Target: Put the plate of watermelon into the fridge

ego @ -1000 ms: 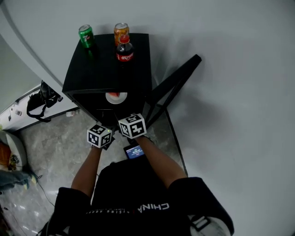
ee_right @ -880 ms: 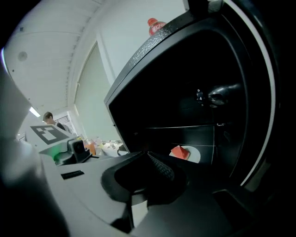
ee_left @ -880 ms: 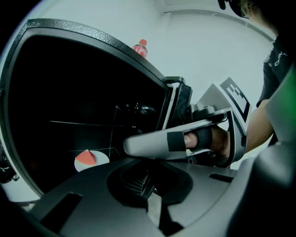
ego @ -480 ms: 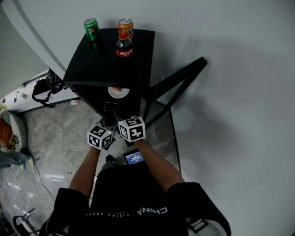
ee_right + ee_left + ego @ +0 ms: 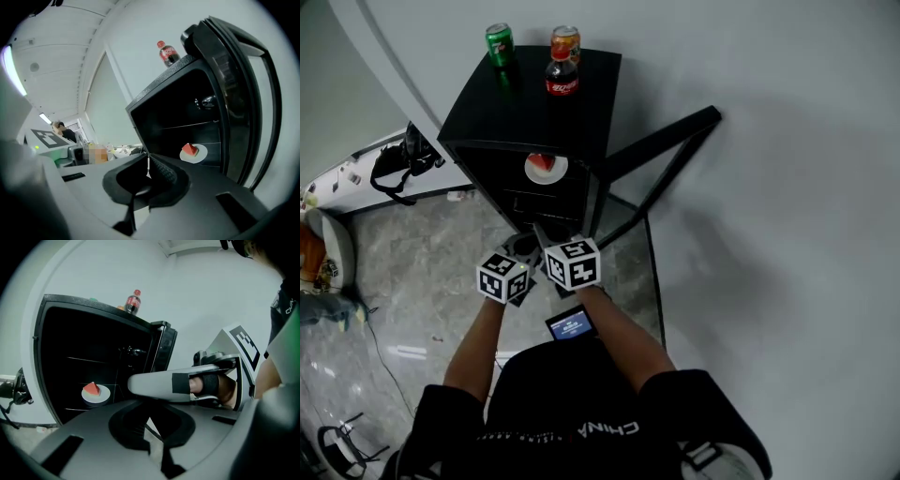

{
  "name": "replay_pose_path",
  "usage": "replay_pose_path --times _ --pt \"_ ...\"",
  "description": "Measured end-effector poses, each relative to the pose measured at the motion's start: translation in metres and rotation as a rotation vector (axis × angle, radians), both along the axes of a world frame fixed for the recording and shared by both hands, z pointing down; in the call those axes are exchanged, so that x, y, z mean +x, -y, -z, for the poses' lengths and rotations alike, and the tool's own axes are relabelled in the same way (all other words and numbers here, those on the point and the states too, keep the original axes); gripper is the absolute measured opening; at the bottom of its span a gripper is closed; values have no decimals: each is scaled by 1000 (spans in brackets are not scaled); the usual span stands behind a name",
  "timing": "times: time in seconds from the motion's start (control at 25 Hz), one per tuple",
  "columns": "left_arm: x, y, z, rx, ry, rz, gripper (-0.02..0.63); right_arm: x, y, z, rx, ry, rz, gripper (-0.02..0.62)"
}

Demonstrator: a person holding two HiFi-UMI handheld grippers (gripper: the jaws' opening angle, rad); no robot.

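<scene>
Inside the open fridge (image 5: 534, 103), on a shelf close to the front edge, rests the plate of watermelon (image 5: 546, 169). Its door (image 5: 661, 145) stands wide at my right, leaving the opening unobstructed. My left claw (image 5: 150, 427) and right claw (image 5: 147, 176) hover just outside, side by side, each empty with jaws seemingly pressed together.

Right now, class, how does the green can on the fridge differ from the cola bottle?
The green can is green all over; the cola bottle is dark with a red label and cap. The can is a plain cylinder; the bottle narrows to a neck. The can stands back left; the bottle further right, nearer the front. Both stand upright on the fridge.
</scene>
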State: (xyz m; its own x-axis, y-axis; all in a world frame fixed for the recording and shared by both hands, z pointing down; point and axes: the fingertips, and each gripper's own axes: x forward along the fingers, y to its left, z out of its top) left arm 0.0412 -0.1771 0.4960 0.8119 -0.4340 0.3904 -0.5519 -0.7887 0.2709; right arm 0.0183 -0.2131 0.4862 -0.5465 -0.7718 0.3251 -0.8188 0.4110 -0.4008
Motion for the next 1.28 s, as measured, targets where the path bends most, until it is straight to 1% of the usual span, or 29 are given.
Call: replay_pose_path --times 0.08,0.16,0.24,0.32,0.52,0.68,0.8,0.96,1.08,1.28 --pt "-15 -13 3 -8 -42 36 11 -14 -13 4 15 -15 7 20" --pt "-32 -26 5 -15 -64 54 11 -30 -27 5 22 -17 18 20" --pt "-48 -41 5 -8 -62 52 12 -44 -42 6 31 -16 12 20" --pt "-66 -57 7 1 -54 52 12 -54 -57 6 39 -29 -19 20" --pt "-116 -100 11 13 -71 76 12 -63 -105 3 25 -92 -94 18" --pt "-141 -129 8 -10 -106 102 12 -63 -149 -1 12 -148 -127 18" --pt "-148 -148 1 -37 -120 99 12 -57 -182 -9 -10 -174 -146 18" --pt "-142 -177 -9 -67 -136 86 12 -38 -216 -24 -56 -178 -162 18" --pt "-135 -194 -13 -81 -141 88 12 -26 -226 -31 -76 -175 -161 15" --pt "-121 -204 -14 -87 -120 128 12 -11 -234 -27 -54 -195 -113 15"
